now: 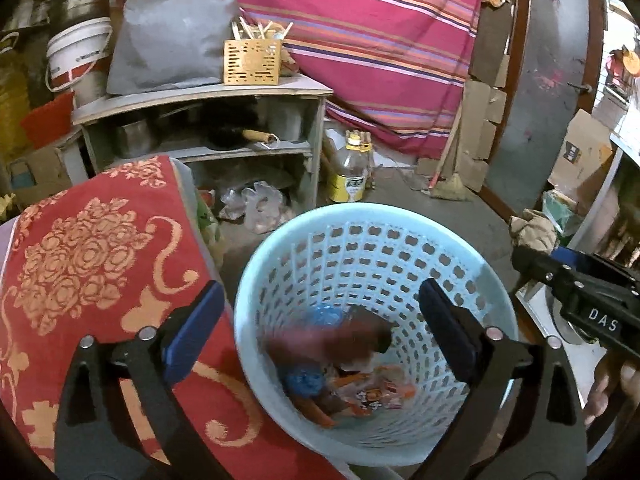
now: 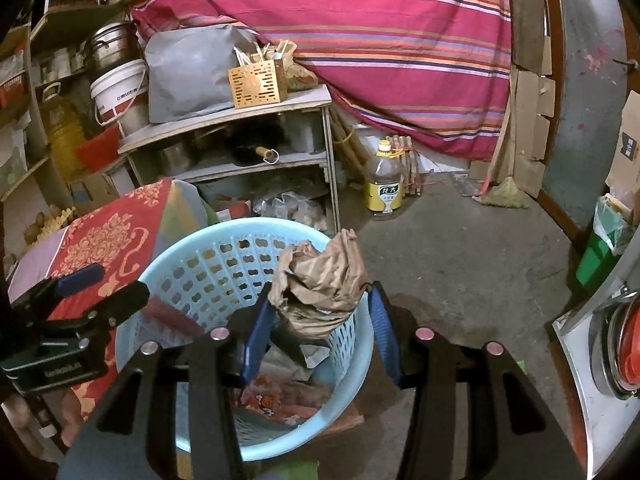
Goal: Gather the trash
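Note:
A light blue perforated basket [image 1: 280,248] stands on the floor and holds several wrappers [image 1: 360,396]. My left gripper [image 1: 320,320] is open above it; a blurred reddish-brown piece of trash [image 1: 332,340] is in the air inside the basket below the fingers. My right gripper [image 2: 322,312] is shut on a crumpled brown paper bag [image 2: 324,284] and holds it over the basket's [image 2: 192,240] right rim. In the left wrist view the right gripper [image 1: 520,256] comes in from the right with the bag [image 1: 534,230].
A red floral cloth [image 1: 100,280] covers a surface just left of the basket. A wooden shelf [image 1: 208,96] with pots stands behind. An oil bottle [image 2: 384,184] stands on the floor. A striped cloth [image 2: 380,40] hangs at the back. A metal appliance [image 2: 608,340] is at right.

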`<control>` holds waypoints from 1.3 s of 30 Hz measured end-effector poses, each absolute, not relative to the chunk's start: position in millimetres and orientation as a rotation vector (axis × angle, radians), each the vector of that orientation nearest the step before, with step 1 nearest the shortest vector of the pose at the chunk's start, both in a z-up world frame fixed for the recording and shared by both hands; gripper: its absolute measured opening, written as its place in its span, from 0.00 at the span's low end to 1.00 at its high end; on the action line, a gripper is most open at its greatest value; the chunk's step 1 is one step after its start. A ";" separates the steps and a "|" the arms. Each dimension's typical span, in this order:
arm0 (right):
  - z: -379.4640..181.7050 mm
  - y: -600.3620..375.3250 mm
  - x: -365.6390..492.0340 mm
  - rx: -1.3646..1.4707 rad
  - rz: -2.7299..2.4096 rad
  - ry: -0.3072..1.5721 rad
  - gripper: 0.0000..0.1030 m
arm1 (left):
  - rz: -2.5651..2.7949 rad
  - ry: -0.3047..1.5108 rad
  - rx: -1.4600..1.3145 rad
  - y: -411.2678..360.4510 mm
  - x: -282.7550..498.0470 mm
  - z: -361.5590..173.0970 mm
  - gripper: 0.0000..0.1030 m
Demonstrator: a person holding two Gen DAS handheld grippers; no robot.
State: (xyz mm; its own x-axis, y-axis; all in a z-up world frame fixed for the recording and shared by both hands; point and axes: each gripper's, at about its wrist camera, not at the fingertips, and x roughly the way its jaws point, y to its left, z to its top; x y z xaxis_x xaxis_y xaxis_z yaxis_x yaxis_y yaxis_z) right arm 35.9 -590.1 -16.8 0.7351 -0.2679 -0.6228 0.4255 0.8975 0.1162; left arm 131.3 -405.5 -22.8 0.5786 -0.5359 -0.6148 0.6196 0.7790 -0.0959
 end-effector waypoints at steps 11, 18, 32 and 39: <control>-18.1 -564.0 56.8 0.256 -0.334 0.637 0.58 | -0.522 0.565 0.127 -328.3 132.5 14.3 0.94; -9.4 -536.1 56.1 0.238 -0.354 0.623 0.86 | -0.465 0.522 0.107 -277.7 118.4 28.7 0.95; 21.0 -375.5 -1.7 0.085 -0.226 0.476 0.96 | -0.234 0.384 0.071 -136.9 44.6 45.9 0.95; 12.2 -303.8 -13.8 0.027 -0.162 0.429 0.96 | -0.142 0.375 0.062 -77.4 13.8 26.4 0.95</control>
